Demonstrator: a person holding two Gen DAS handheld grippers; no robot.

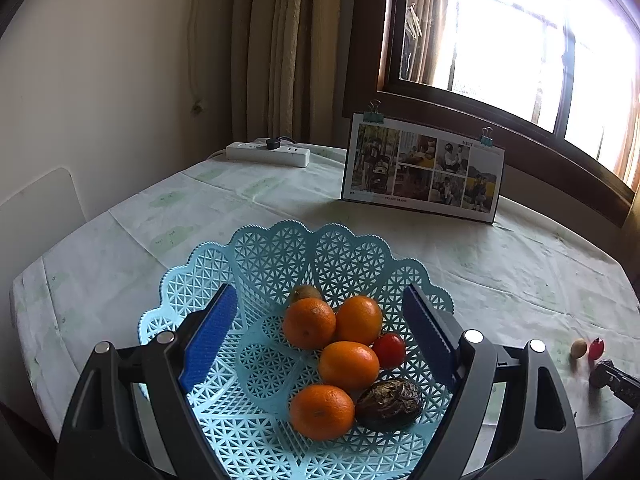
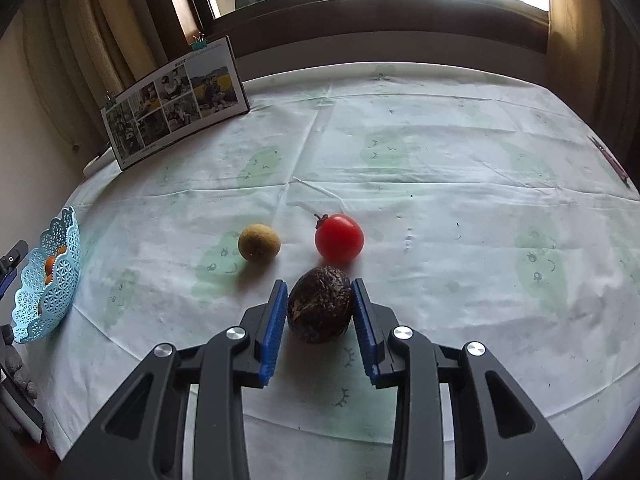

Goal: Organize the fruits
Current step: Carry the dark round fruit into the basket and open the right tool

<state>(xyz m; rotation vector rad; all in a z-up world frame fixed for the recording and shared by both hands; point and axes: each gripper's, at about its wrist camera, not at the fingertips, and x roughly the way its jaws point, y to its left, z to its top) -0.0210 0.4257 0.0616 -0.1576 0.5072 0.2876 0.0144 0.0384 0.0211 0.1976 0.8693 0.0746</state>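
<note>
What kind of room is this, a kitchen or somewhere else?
Probably a dining corner in someone's home. A table with a cloth stands by a curtained window, a family photo board leans against the wall, and a blue fruit basket sits on the table. No stove or sink is in view.

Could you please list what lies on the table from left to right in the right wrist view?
Blue lattice basket → photo calendar → small brown fruit → dark wrinkled fruit, between the right hand-held gripper fingers → red tomato.
</note>
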